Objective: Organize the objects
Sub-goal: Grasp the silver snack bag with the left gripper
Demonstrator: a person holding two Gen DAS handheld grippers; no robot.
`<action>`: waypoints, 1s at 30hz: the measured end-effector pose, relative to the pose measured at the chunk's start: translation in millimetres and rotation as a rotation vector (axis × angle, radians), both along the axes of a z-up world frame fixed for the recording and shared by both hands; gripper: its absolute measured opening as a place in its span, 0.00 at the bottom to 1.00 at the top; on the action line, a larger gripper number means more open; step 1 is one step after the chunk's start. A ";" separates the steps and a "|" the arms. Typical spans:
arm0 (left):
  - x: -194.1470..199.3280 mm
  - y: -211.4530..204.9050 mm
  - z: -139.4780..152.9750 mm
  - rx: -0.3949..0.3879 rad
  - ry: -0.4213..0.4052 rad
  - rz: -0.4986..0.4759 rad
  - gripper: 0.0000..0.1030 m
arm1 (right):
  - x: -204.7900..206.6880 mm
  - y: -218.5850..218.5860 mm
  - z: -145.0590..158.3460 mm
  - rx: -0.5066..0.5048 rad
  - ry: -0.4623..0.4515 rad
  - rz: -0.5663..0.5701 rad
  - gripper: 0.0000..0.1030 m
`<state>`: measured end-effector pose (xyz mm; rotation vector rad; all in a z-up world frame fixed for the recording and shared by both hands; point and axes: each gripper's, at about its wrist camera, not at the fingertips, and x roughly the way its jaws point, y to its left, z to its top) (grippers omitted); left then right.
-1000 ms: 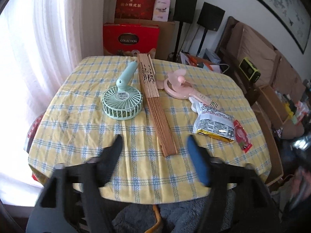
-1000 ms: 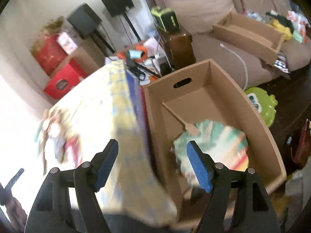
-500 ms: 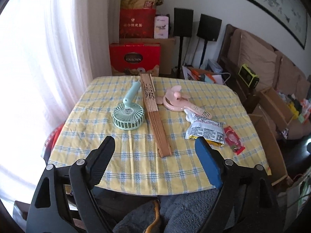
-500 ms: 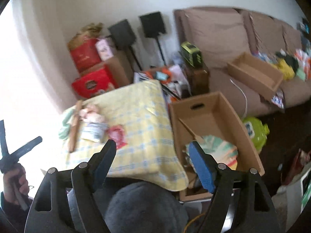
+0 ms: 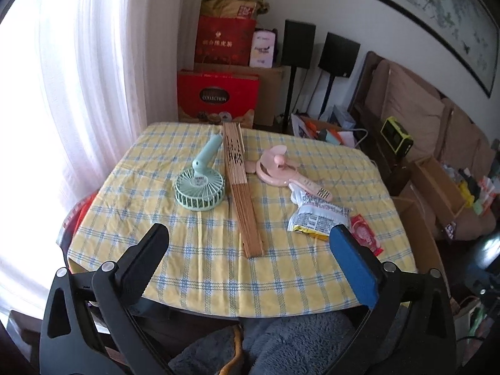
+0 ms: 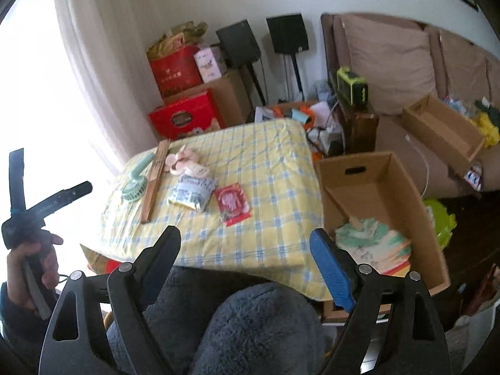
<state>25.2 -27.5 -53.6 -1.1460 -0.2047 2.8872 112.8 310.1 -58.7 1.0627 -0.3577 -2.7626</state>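
Folded fan (image 5: pixel 242 189): table (image 5: pixel 200 268) centre, stiff light slats; I judge a mid-length pinch best.
Mint fan (image 5: pixel 200 192): at its 9 o'clock, hard plastic.
Snack bag (image 5: pixel 318 218): 3 o'clock, crinkly, slippery.
Left gripper (image 5: pixel 250 247): just widened, empty.
Right gripper (image 6: pixel 245 247): just widened, empty.
Box (image 6: pixel 387 168): right of table.

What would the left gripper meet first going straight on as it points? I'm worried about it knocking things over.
Probably the near end of the folded wooden fan; the open left gripper holds nothing. Depth is unclear.

Mint fan (image 5: pixel 200 189), folded wooden fan (image 5: pixel 240 187), pink fan (image 5: pixel 281 172), snack packet (image 5: pixel 318 218) on table
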 end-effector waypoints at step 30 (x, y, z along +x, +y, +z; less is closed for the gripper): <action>-138.6 126.6 -116.6 -0.017 -0.193 -0.352 0.99 | -34.2 -1.0 -67.8 -0.054 -0.109 0.006 0.83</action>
